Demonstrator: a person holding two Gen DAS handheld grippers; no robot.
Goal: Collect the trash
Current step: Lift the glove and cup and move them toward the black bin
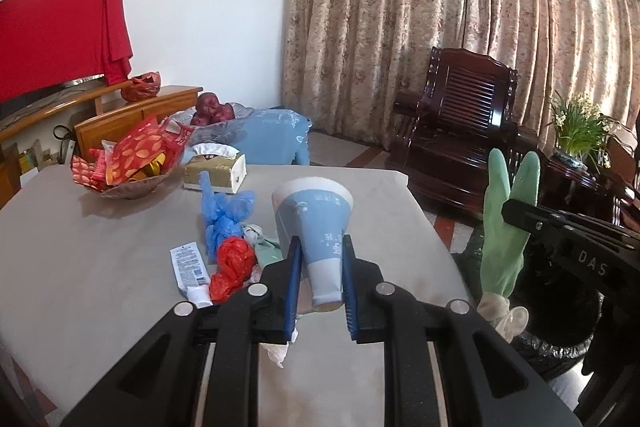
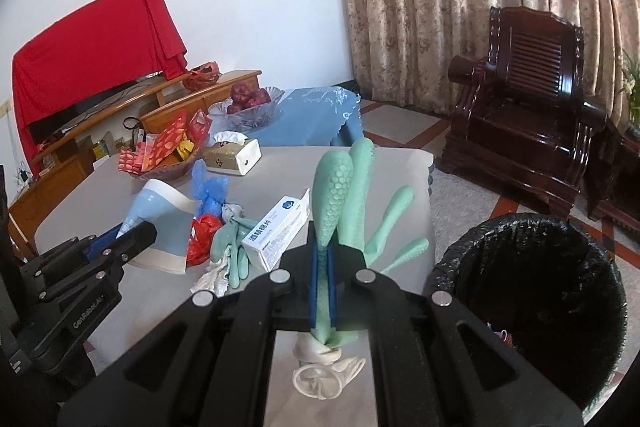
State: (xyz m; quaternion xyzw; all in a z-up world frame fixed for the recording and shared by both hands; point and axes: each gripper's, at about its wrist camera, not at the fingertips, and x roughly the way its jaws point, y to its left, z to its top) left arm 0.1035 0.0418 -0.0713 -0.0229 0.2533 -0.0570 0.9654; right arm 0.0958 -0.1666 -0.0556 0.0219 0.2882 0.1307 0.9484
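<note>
My left gripper [image 1: 321, 243] is shut on a blue-and-white paper cup [image 1: 316, 211], squeezed near its base and held above the grey table [image 1: 100, 259]. My right gripper [image 2: 324, 251] is shut on a green rubber glove [image 2: 340, 187], whose fingers stick up and whose white cuff hangs below. A bin lined with a black bag [image 2: 460, 247] stands at the table's right edge, just right of the glove. On the table lie a blue plastic bag [image 1: 224, 215], a red plastic bag [image 1: 232, 263], a white tube [image 1: 188, 265], a second green glove [image 2: 230, 243], a white box [image 2: 276, 227] and crumpled tissue [image 2: 212, 279].
A basket of red snack packets [image 1: 124, 163] and a tissue box [image 1: 216, 171] sit at the table's far side. Behind them are a glass bowl of apples [image 2: 250, 103] and a blue-covered stool [image 2: 320, 115]. A dark wooden armchair [image 2: 520, 115] stands before the curtain.
</note>
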